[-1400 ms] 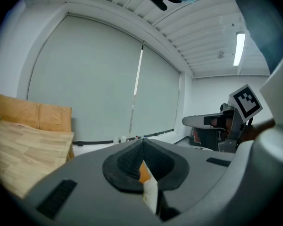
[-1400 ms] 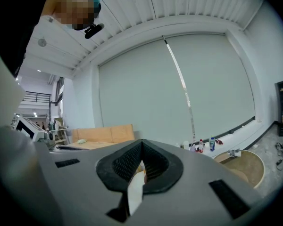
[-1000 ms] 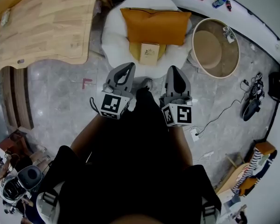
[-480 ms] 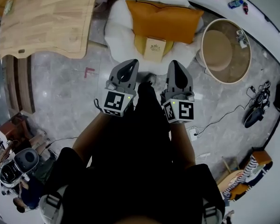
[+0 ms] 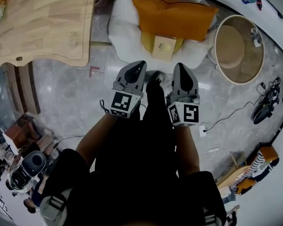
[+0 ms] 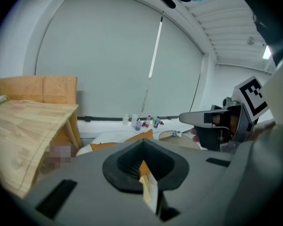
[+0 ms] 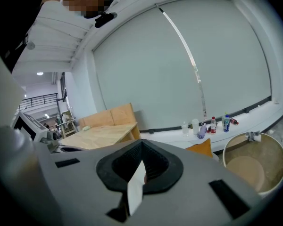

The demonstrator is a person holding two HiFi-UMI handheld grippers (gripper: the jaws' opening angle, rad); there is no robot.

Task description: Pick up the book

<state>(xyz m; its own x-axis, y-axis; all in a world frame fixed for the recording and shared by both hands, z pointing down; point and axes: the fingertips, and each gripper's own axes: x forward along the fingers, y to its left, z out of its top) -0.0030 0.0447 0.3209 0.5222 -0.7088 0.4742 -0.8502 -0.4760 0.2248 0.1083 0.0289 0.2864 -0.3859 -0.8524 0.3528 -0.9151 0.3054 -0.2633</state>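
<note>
The book [image 5: 163, 46] is a small tan volume lying on the white chair [image 5: 125, 29], just in front of an orange cushion [image 5: 174, 14]. In the head view my left gripper [image 5: 136, 68] and right gripper [image 5: 183, 70] are side by side, pointing at the chair, their tips short of its front edge and apart from the book. Both are shut and hold nothing. In the left gripper view the shut jaws [image 6: 142, 167] face the cushion [image 6: 132, 139], with the right gripper [image 6: 212, 121] at the side. The right gripper's shut jaws [image 7: 141, 169] hide the book.
A pale wooden table [image 5: 42, 22] stands to the left of the chair and a round wooden basket [image 5: 238, 46] to its right. Cables and a dark device [image 5: 264, 109] lie on the grey floor at the right. Bottles [image 7: 212, 125] line the window ledge.
Both grippers have sunk and edged nearer the chair, still side by side and shut. The chair and book now sit closer to their tips.
</note>
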